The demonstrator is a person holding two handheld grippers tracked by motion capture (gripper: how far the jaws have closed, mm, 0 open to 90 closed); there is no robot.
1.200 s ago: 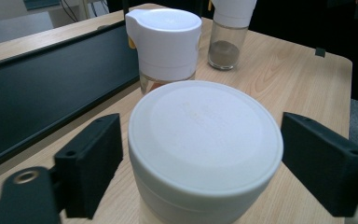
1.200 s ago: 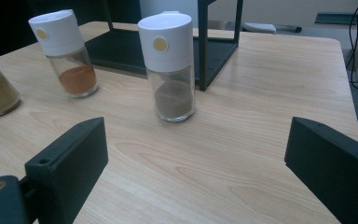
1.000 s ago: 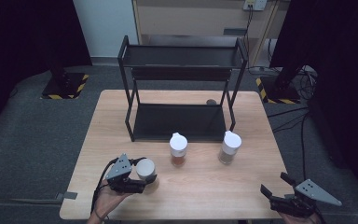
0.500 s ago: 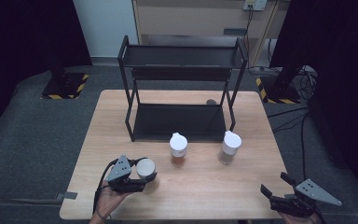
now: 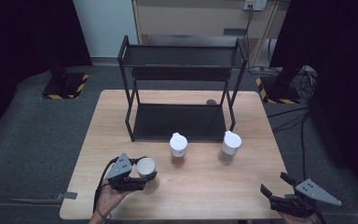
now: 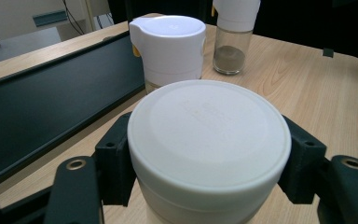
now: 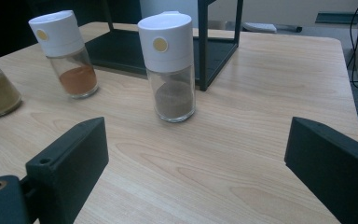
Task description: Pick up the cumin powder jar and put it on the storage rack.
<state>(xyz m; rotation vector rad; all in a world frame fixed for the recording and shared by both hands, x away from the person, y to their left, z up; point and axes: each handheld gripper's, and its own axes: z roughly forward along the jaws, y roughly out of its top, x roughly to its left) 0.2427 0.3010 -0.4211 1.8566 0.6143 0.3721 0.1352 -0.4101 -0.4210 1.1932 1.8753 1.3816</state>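
Left gripper (image 5: 142,176): jaws were closed on a white-lidded jar (image 6: 209,140) — gripped at both sides.
Right gripper (image 7: 196,168): jaws were held wide — a brown spice jar (image 7: 170,65) stood ahead.

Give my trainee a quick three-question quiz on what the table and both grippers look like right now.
1. True or false: the right gripper is clamped on a spice jar.
2. What does the left gripper hold?
A. the jar with orange powder
B. a white-lidded jar
C. a leg of the black rack
3. Fill in: apart from the held one, ___ jars stand on the table in front of the rack.

Key:
1. False. Its jaws stand wide apart over bare wood, short of the jar with brown powder.
2. B. The jaws sit against both sides of it.
3. Two.
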